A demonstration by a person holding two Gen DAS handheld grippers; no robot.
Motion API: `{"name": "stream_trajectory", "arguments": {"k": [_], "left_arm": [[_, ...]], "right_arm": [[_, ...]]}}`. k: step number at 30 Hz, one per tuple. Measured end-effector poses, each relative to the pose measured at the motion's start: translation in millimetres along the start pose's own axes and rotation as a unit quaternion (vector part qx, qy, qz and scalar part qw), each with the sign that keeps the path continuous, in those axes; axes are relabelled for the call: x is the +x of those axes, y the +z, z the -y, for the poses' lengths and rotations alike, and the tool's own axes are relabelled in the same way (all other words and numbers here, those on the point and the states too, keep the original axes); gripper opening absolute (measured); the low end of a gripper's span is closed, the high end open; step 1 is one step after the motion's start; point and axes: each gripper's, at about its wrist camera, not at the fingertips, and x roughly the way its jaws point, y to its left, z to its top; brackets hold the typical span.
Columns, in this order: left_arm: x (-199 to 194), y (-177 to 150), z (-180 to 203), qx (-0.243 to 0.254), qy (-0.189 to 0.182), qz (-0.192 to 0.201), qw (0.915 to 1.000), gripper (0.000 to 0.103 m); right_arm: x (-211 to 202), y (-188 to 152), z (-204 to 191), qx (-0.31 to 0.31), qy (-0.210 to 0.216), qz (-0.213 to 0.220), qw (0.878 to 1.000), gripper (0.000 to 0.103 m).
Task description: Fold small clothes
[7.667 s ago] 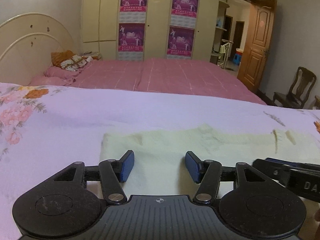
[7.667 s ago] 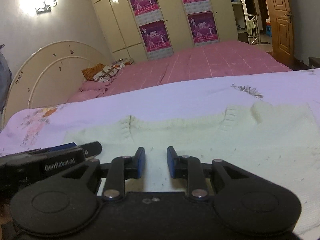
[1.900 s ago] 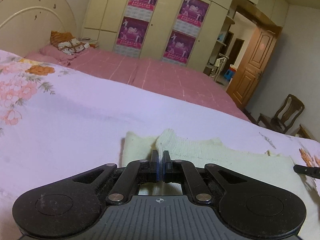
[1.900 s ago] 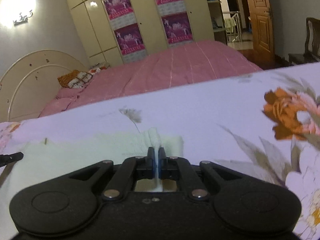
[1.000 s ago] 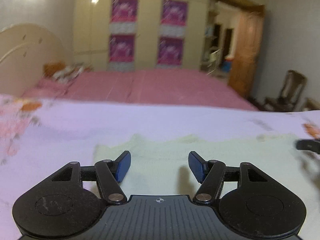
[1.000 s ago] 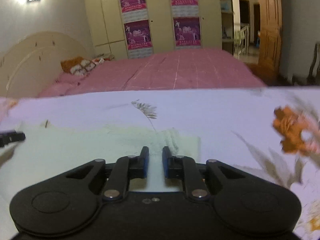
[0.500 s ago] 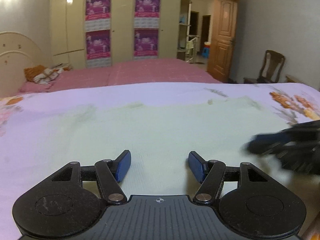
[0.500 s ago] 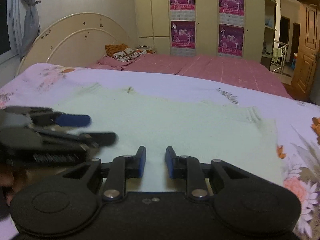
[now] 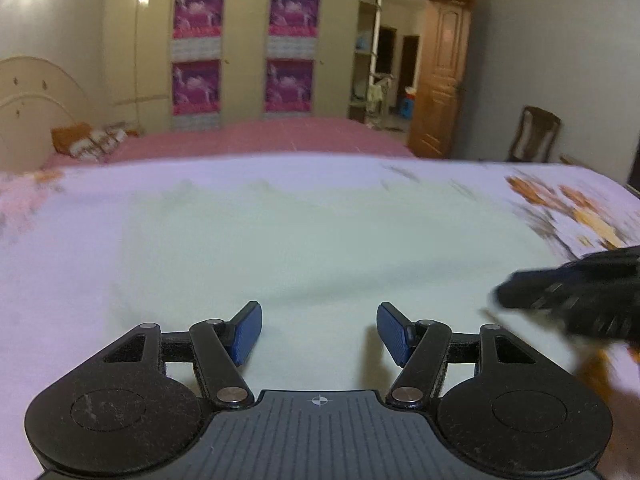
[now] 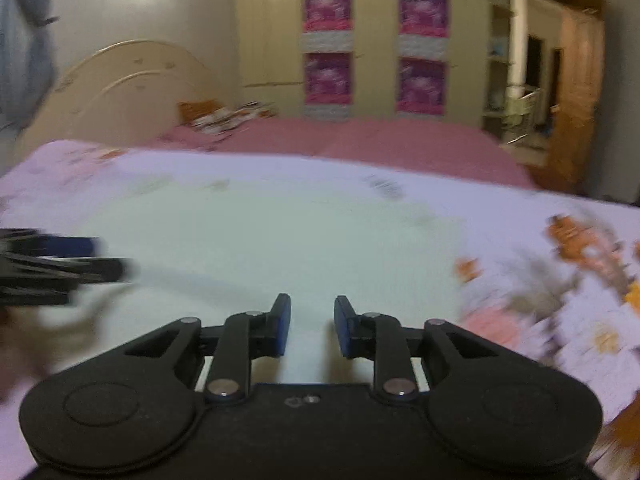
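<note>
A pale yellow-green knit garment lies flat on the floral bedspread, folded to a wide rectangle; it also shows in the right wrist view. My left gripper is open and empty over the garment's near edge. My right gripper is open a little and empty, also over the near edge. The right gripper shows blurred at the right of the left wrist view. The left gripper shows blurred at the left of the right wrist view.
The lilac floral bedspread surrounds the garment. A pink bed with a cream headboard lies behind. Wardrobe doors with purple posters, a wooden door and a chair stand further back.
Both grippers had been shut on the garment's far corners, then let go and drew back toward its near edge. Over the last half second both views shifted slightly and are blurred by motion.
</note>
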Motion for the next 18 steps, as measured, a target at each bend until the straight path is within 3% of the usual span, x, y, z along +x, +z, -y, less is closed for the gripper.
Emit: {"name": "stream_trajectory", "arguments": {"k": [3, 7, 9, 13, 18], "left_arm": [[-9, -22, 16, 0.015, 0.008, -0.003, 0.9998, 0.064], [-28, -27, 5, 0.002, 0.025, -0.007, 0.9997, 0.064], [-41, -36, -9, -0.008, 0.041, -0.008, 0.9991, 0.064], [-61, -50, -41, -0.037, 0.065, -0.005, 0.9972, 0.064], [-62, -43, -39, -0.059, 0.076, 0.000, 0.9954, 0.064]], "right_arm": [[-4, -24, -28, -0.016, 0.022, -0.020, 0.999, 0.024], [-14, -38, -42, -0.038, 0.004, -0.013, 0.999, 0.026], [-23, -40, -34, -0.035, -0.008, -0.014, 0.999, 0.025], [-43, -53, 10, 0.007, -0.092, -0.011, 0.996, 0.025], [-45, -49, 19, 0.020, -0.096, -0.016, 0.995, 0.024]]}}
